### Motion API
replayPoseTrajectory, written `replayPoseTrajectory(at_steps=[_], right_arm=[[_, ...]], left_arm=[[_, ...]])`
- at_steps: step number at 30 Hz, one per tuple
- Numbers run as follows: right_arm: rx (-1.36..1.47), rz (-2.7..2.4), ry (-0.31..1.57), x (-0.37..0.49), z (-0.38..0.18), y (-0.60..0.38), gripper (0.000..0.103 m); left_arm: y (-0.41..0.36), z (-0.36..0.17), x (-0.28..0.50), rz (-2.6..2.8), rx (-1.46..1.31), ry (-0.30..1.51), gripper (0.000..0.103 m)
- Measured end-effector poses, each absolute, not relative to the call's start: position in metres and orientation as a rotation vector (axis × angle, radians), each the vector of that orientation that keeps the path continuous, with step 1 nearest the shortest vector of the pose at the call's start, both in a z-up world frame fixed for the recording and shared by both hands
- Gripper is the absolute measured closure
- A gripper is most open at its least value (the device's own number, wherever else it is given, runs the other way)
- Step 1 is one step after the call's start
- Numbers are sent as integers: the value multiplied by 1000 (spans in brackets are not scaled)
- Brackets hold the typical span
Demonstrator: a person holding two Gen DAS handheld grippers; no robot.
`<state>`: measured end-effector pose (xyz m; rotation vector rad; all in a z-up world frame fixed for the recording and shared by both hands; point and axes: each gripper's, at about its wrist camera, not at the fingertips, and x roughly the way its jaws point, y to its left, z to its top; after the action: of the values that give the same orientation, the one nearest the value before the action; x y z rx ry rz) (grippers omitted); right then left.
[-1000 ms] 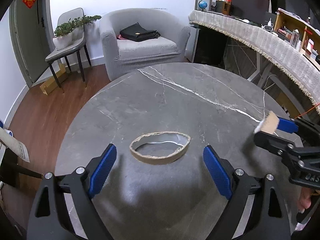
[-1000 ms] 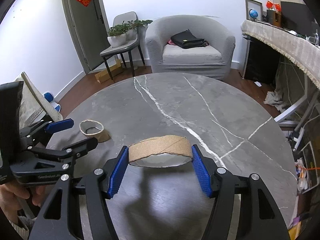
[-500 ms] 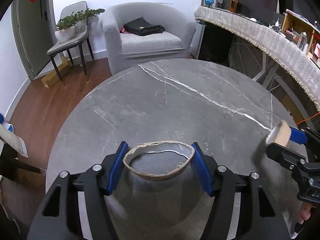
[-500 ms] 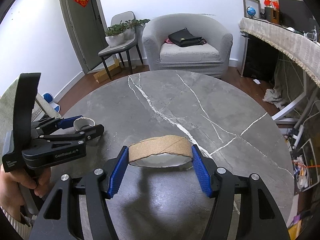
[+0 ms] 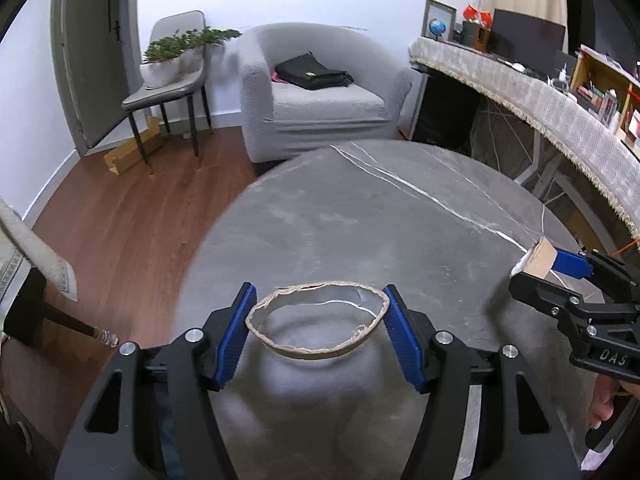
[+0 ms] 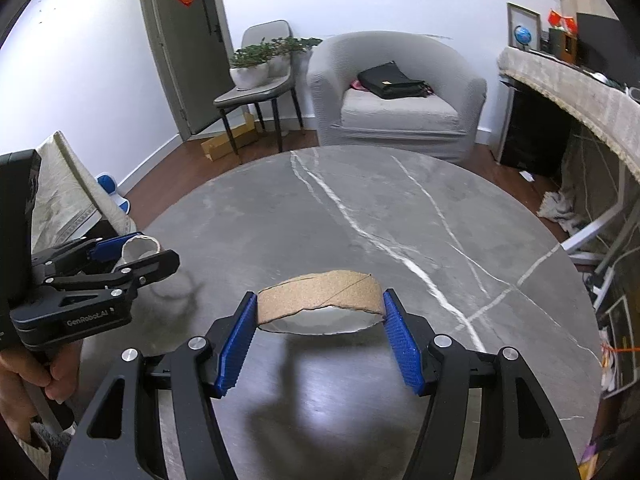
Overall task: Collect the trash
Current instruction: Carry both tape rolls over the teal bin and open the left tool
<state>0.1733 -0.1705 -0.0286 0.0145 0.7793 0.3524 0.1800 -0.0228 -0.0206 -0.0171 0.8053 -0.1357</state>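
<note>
Left wrist view: the left gripper (image 5: 317, 334) has its fingers (image 5: 234, 336) closed onto a torn cardboard ring (image 5: 318, 322). The ring sits between the two blue pads, its left and right edges touching them, its opening facing up. It is held above the grey marbled worktop (image 5: 360, 220). To the right of the fingers, the right gripper (image 5: 538, 270) carries a second cardboard ring (image 5: 540, 260), seen edge-on between its pads.

Right wrist view: the right gripper (image 6: 320, 336) has its fingers (image 6: 402, 342) closed onto the second cardboard ring (image 6: 320, 298). The ring spans the gap between the pads, touching both, with its brown outer wall facing the camera and a ragged lower edge. It is clear of the worktop (image 6: 360, 208). To the left of the fingers, the left gripper (image 6: 132, 252) clamps the torn cardboard ring (image 6: 140, 246) between its tips.
</note>
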Motion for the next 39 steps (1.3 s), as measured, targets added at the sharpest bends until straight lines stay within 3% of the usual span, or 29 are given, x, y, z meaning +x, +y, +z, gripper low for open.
replayPoseTrajectory(at_steps=[27, 39], right_arm=[[-38, 545, 751, 180, -12, -29, 39], [-75, 617, 747, 176, -11, 34, 39]], left_arm=[[98, -10, 127, 30, -64, 788, 36], [145, -41, 106, 78, -80, 870, 36]])
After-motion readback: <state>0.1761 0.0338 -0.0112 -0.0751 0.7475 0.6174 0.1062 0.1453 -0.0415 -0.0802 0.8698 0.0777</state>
